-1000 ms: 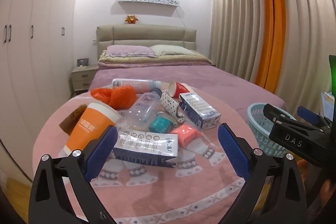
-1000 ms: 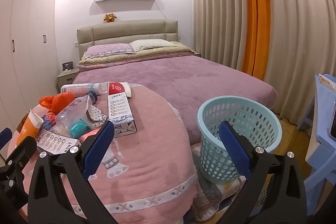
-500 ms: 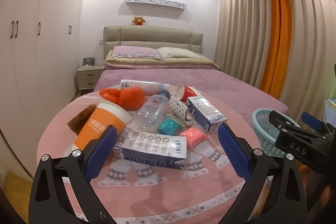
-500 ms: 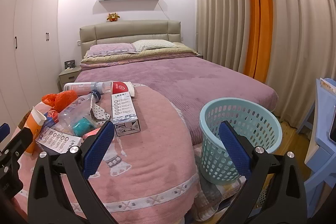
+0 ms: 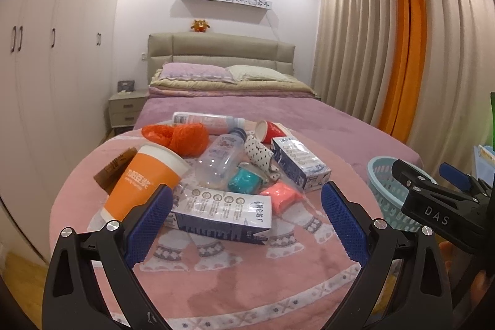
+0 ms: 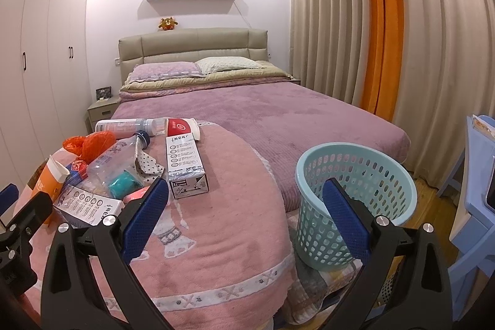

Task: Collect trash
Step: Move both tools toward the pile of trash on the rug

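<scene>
Right now the left gripper (image 5: 244,218) is hovering, jaws wide and empty, squarely over the near milk carton (image 5: 221,214) lying crosswise on the pink blanket (image 5: 247,277), while the right gripper (image 6: 244,218), equally open, is facing the teal basket (image 6: 355,175).

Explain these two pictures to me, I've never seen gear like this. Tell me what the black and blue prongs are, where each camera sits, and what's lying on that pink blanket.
There is no robot: a person holds two clamp-like grippers, each with a fisheye camera looking along its fingers. One picture is from the left gripper, the other from the right gripper. Both are open and hold nothing. On the pink blanket lies trash: an orange cup, a clear bottle, two cartons, an orange bag and more. The teal basket stands beside the bed.
</scene>
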Action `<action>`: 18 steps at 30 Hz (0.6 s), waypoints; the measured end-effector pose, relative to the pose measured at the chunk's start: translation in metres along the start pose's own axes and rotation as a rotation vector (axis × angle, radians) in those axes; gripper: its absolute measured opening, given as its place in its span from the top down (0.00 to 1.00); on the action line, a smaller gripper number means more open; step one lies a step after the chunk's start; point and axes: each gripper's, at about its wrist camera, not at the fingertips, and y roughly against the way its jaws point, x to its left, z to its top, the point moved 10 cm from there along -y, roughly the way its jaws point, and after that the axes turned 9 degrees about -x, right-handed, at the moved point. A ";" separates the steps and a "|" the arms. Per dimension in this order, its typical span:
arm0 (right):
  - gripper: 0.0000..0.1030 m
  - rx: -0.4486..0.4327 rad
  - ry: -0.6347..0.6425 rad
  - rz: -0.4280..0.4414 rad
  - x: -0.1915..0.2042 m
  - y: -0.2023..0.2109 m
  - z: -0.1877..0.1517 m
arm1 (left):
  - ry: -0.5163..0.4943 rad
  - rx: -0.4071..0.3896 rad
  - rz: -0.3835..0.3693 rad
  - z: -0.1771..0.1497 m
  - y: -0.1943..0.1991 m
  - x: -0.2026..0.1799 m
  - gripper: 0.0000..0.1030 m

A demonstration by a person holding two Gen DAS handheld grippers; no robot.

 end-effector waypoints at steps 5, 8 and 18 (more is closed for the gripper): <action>0.08 0.002 -0.001 0.000 0.001 0.000 -0.001 | 0.006 0.004 0.001 -0.001 0.000 0.001 0.09; 0.08 0.007 -0.002 0.002 0.002 -0.001 -0.002 | 0.008 0.006 0.003 -0.001 0.000 0.002 0.09; 0.08 0.009 -0.002 0.005 0.003 -0.002 -0.003 | 0.012 0.007 0.017 -0.002 0.001 0.008 0.09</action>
